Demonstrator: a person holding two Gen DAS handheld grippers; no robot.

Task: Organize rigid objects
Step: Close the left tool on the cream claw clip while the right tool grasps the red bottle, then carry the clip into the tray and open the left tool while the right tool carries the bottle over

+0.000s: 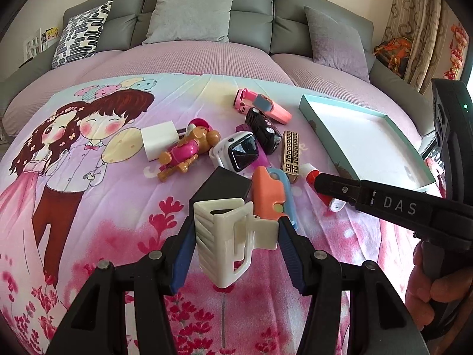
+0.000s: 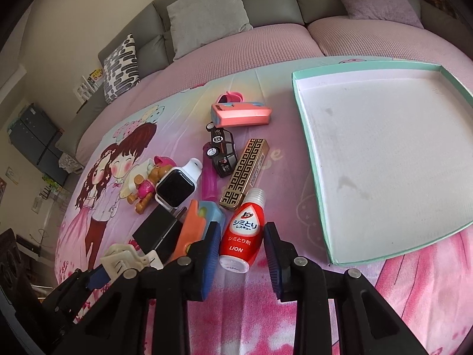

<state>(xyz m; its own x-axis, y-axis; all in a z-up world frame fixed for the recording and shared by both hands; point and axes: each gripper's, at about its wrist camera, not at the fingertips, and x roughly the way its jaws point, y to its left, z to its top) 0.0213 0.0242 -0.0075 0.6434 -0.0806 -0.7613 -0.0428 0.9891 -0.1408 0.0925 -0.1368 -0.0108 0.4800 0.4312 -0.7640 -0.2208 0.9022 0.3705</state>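
My left gripper [image 1: 236, 227] is shut on a cream hair claw clip [image 1: 227, 236], held just above the printed bedspread; the clip [image 2: 124, 259] also shows at the lower left of the right wrist view. My right gripper [image 2: 242, 230] has a small red stain-remover bottle [image 2: 244, 233] lying between its blue pads, which touch its sides. From the left wrist view, one finger of the right gripper [image 1: 325, 189] crosses over the bottle [image 1: 310, 174]. A shallow teal box lid [image 2: 307, 148] with a white inside lies to the right, with nothing in it.
A heap lies on the bedspread: white smartwatch [image 2: 177, 188], black toy car [image 2: 223, 151], gold patterned box [image 2: 245, 174], pink case [image 2: 241, 114], dog figure [image 2: 146, 189], black charger [image 2: 159, 232], orange and blue piece [image 2: 195, 224], white charger [image 1: 158, 143]. Grey cushions sit behind.
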